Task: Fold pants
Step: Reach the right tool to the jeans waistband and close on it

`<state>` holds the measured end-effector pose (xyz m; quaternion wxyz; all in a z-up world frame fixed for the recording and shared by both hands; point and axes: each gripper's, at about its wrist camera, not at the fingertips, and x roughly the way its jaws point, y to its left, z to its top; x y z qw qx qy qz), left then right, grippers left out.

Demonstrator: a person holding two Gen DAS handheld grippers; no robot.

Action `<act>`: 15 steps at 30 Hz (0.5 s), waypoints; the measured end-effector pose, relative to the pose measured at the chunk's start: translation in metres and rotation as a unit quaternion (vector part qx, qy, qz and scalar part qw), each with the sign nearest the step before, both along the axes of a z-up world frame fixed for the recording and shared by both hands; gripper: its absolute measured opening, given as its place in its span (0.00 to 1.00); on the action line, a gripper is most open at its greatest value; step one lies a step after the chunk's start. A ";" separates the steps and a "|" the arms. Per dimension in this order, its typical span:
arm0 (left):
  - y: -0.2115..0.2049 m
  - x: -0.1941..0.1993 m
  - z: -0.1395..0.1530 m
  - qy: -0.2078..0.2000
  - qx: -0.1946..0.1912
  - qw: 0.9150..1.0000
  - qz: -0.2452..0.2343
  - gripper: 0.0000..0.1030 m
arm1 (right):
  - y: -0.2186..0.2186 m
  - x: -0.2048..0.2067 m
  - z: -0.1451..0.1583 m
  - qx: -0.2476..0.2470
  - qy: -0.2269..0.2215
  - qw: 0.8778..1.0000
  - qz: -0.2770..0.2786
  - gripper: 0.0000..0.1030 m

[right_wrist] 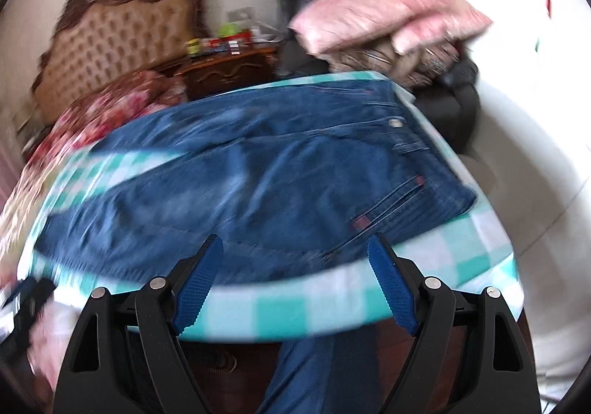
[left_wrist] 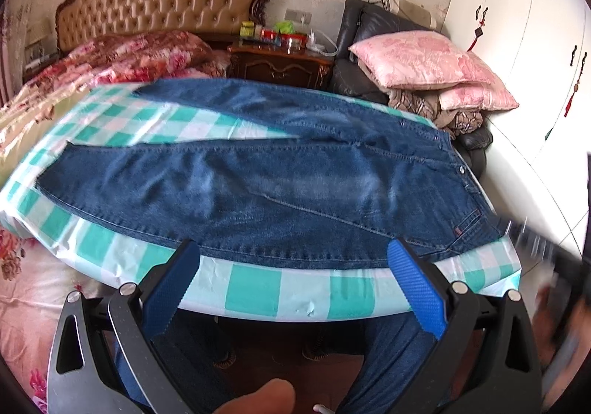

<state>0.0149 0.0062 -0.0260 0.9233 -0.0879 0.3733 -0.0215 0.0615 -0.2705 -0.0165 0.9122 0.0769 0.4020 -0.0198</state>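
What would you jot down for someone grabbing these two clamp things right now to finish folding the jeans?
Left gripper: open, empty, at the near edge of the jeans.
Right gripper: open, empty, near the jeans' waist end.
Jeans: spread flat on the checked tablecloth, legs apart to the left, waistband to the right.
Done: laid out only; no fold yet.
Left: bring one leg over the other, then fold lengthwise.

You see the blue jeans [left_wrist: 258,185] spread flat on the checked tablecloth [left_wrist: 255,288], legs parted, waistband toward its right end.
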 end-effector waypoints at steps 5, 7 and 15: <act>0.021 0.027 -0.029 0.020 -0.016 1.000 -0.006 0.98 | -0.085 0.114 0.001 -0.011 0.021 0.997 -0.068 0.75; 0.031 0.038 -0.040 0.024 -0.021 0.999 -0.002 0.98 | -0.119 0.178 -0.004 -0.012 0.036 0.996 -0.081 0.75; 0.067 0.089 -0.078 0.051 -0.039 0.998 0.019 0.99 | -0.176 0.354 -0.056 -0.009 0.093 0.993 -0.065 0.74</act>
